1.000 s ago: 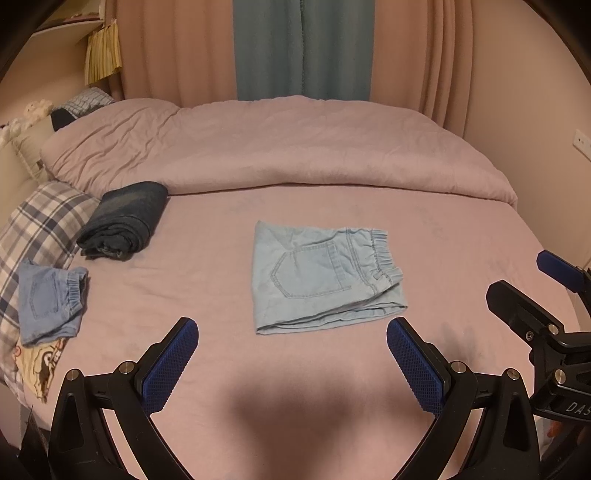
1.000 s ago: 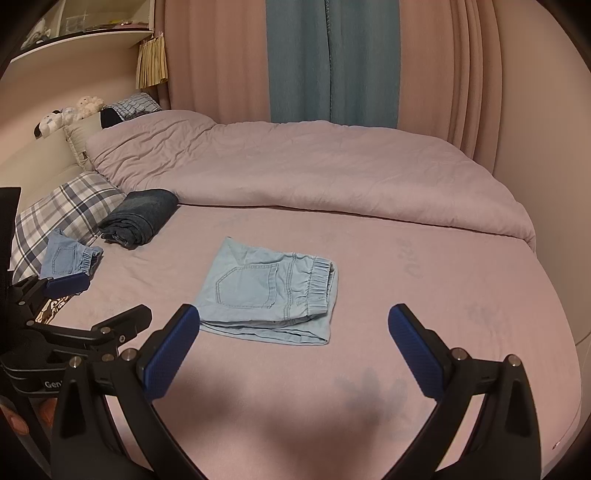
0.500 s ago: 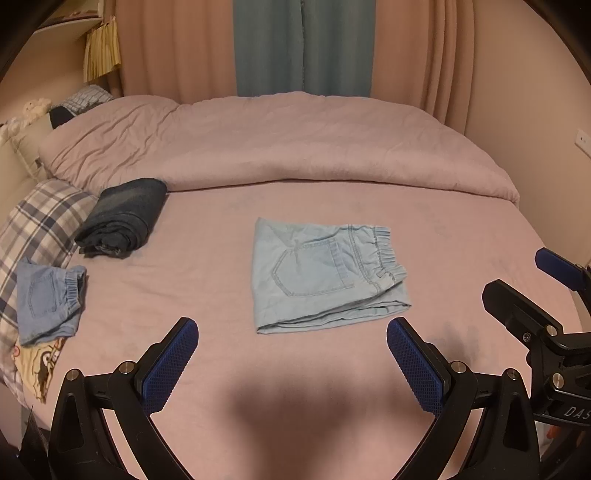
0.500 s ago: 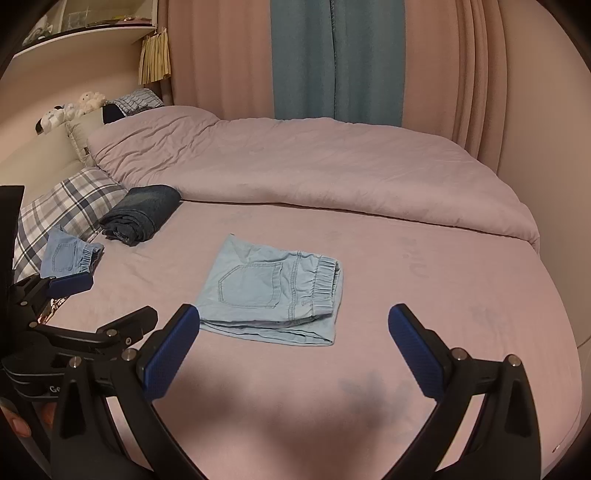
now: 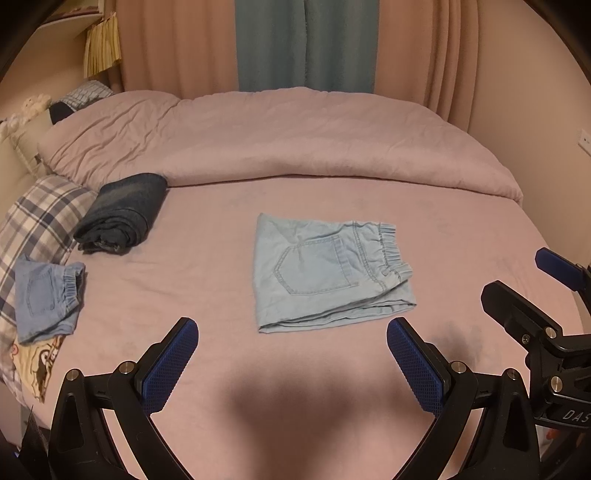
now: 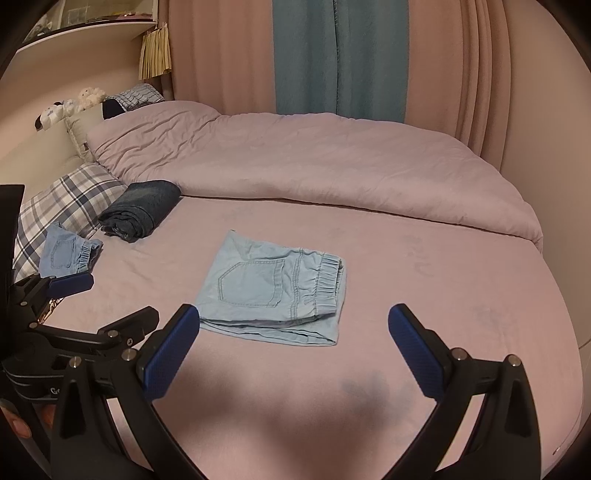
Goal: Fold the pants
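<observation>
I hold my left gripper (image 5: 291, 363) low over the near edge of the bed (image 5: 229, 266), its two blue-padded fingers spread wide with nothing between them, and my right gripper (image 6: 293, 349) sits level beside it, just as wide apart and just as empty. Each wrist view catches the other tool: from the left I see my right gripper's black frame and one blue pad at the right rim, and from the right I see my left gripper low on the left. Only the right view shows a bit of my hand (image 6: 18, 424) at the lower left edge. Just beyond the fingertips, near the middle of the bed, the light blue pants (image 5: 328, 271) lie folded into a flat rectangle, back pocket up and elastic waistband toward the right edge. Toward the left edge rest a smaller folded pair of light denim shorts (image 5: 46, 295) on a plaid pillow (image 5: 40, 218), and farther back a rolled dark denim garment (image 5: 123, 214). Beyond that the pink duvet (image 5: 288, 136) is bunched along the far edge, under pink and teal curtains (image 5: 306, 40). The right view alone shows the shelf (image 6: 81, 33) and soft toys (image 6: 70, 105) at the far left corner.
</observation>
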